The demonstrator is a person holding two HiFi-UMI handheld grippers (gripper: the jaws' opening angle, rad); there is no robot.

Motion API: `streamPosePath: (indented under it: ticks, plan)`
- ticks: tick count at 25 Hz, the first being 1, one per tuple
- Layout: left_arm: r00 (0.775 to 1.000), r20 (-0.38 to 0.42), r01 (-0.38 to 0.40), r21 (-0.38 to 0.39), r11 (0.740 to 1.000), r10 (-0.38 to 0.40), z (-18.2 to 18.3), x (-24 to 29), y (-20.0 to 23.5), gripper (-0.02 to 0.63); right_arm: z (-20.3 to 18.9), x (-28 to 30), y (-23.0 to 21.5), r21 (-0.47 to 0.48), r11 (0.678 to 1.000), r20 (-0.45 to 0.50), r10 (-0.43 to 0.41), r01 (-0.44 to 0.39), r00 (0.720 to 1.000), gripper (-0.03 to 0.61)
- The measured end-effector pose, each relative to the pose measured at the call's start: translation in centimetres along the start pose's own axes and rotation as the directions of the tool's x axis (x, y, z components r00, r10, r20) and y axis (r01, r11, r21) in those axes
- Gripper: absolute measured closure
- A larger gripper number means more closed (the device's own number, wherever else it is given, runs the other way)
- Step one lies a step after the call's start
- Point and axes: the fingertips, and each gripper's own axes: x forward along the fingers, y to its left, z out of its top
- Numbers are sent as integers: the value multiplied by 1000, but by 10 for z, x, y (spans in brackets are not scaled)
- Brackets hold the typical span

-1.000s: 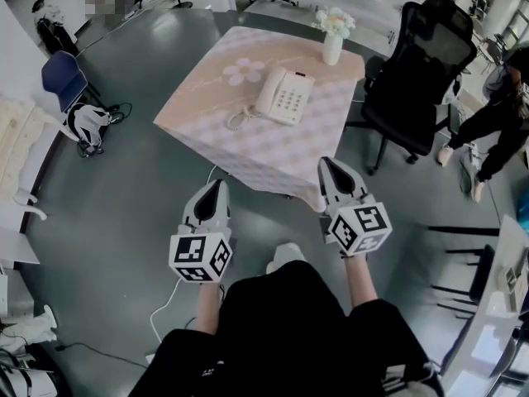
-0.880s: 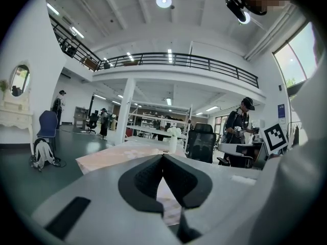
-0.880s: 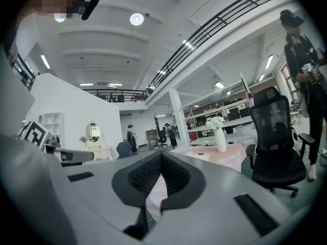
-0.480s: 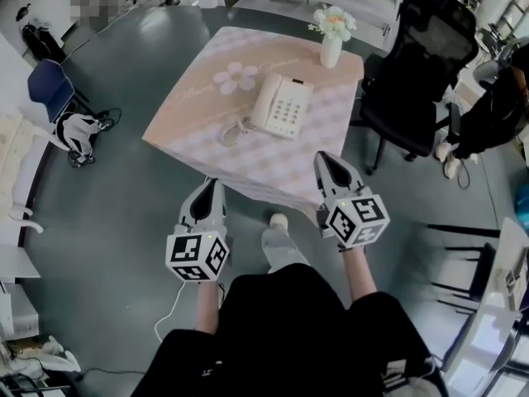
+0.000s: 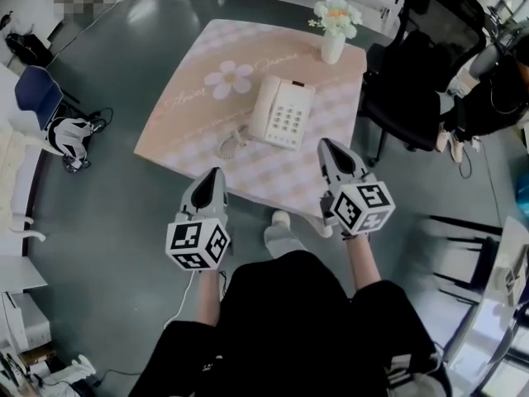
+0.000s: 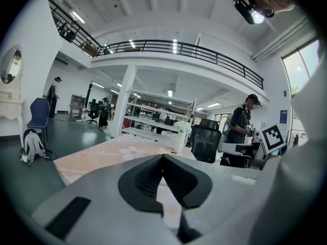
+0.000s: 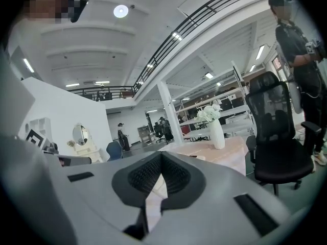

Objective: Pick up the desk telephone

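A cream desk telephone (image 5: 282, 112) with a coiled cord (image 5: 231, 141) lies near the middle of a table under a pink checked cloth (image 5: 178, 118). My left gripper (image 5: 216, 174) is shut and empty, its tip just short of the table's near edge, left of the phone. My right gripper (image 5: 326, 145) is shut and empty too, its tip over the cloth's near right edge, a short way from the phone. In the left gripper view the jaws (image 6: 163, 157) meet, with the cloth beyond. The right gripper (image 7: 161, 154) shows the same, jaws closed.
A white vase of flowers (image 5: 333, 30) stands at the table's far right corner. A black office chair (image 5: 417, 81) sits close to the table's right side, with a person (image 5: 488, 98) beyond it. A blue chair (image 5: 37, 93) and a bag (image 5: 68, 136) are on the floor at left.
Both grippers have come forward towards the table, and the table and phone now sit closer and lower in the head view. The jaws stayed shut.
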Motion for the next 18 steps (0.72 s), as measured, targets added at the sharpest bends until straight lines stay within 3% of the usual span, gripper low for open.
streamPosePath:
  ticks: [18]
  plan:
    - [983,-126,134,-3,991,-133,-1,117,1,615,-3,55,-72,124,987,-48,-98,104,994,586]
